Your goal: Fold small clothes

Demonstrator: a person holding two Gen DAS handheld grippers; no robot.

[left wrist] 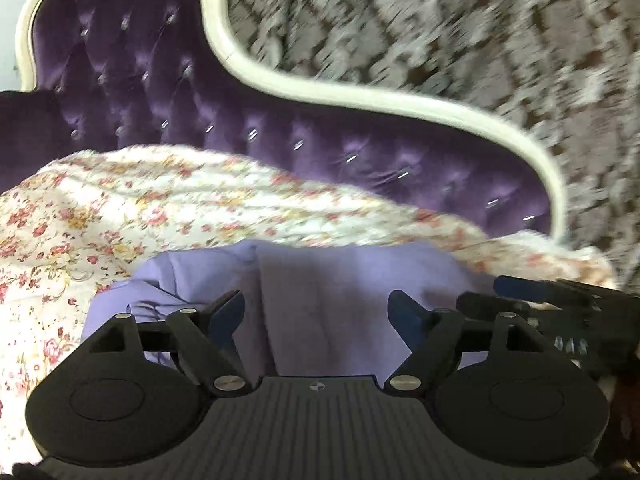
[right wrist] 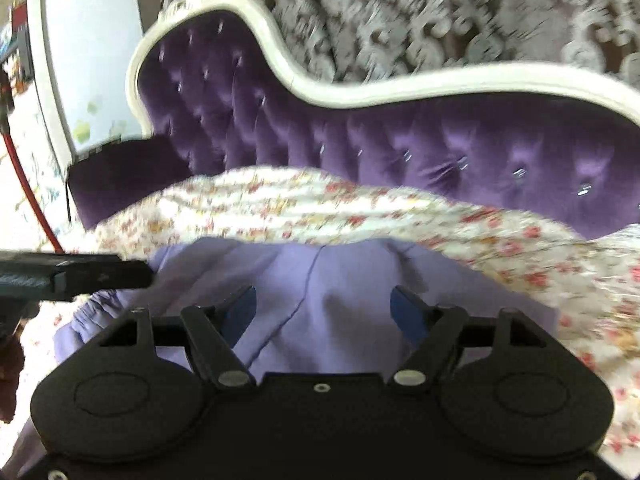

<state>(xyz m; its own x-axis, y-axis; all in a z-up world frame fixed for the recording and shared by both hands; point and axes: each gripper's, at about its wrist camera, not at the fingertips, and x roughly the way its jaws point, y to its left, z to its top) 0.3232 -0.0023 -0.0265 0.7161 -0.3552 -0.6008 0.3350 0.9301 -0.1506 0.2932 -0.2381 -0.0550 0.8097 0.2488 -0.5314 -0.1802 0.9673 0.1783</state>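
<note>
I had both grippers spread wide above the lilac garment [left wrist: 320,300], holding nothing. My left gripper [left wrist: 316,312] hung over its left part, my right gripper [right wrist: 324,308] over its right. The garment lay rumpled on the floral bedsheet [left wrist: 120,208], near the purple tufted headboard [left wrist: 160,92] at the far side.

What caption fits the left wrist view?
Open left tool above lilac garment on floral sheet.
</note>
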